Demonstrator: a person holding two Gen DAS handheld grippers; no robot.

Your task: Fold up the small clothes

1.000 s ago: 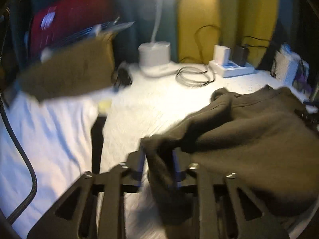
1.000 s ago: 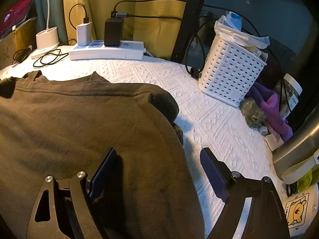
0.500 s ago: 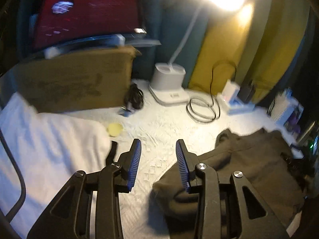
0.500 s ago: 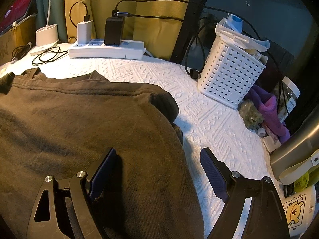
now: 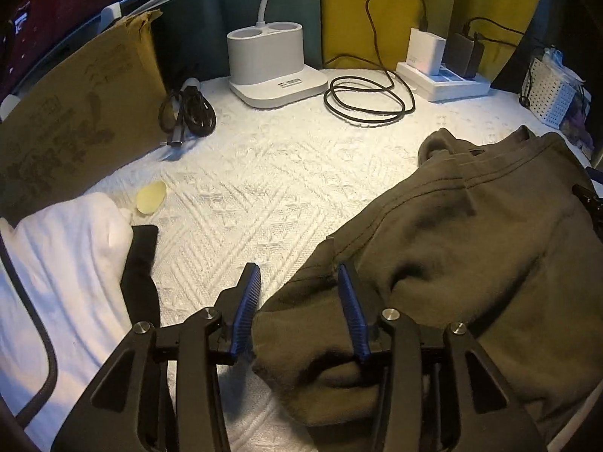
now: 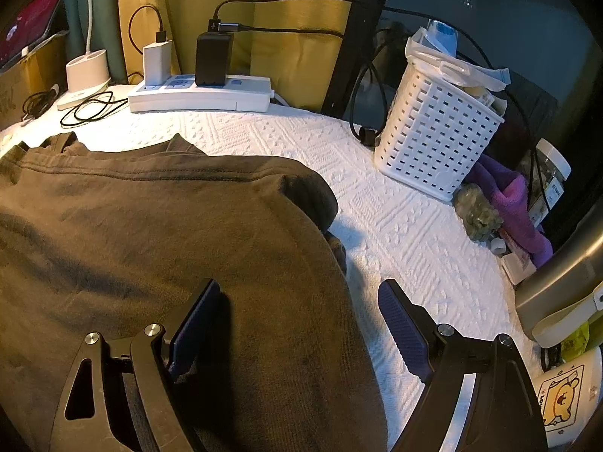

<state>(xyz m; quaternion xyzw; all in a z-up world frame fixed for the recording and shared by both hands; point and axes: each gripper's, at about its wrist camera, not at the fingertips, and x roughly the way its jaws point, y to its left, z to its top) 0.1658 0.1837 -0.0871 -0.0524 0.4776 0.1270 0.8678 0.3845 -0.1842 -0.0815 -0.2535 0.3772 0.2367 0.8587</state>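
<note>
Holding bagged items, white basket (image 6: 433,139)

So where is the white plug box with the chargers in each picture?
Left wrist view: the power strip sits far back on the right, behind the olive shirt.
Right wrist view: the power strip sits at the back, left of centre, past the shirt.
Shared landmark: the white lamp base, left of the strip in both.

— Where's the garment?
— The olive-brown shirt (image 5: 471,248) lies rumpled on the white textured cloth, spreading toward four o'clock.
— Its sleeve?
— Folded over at six o'clock, seams showing.
</note>
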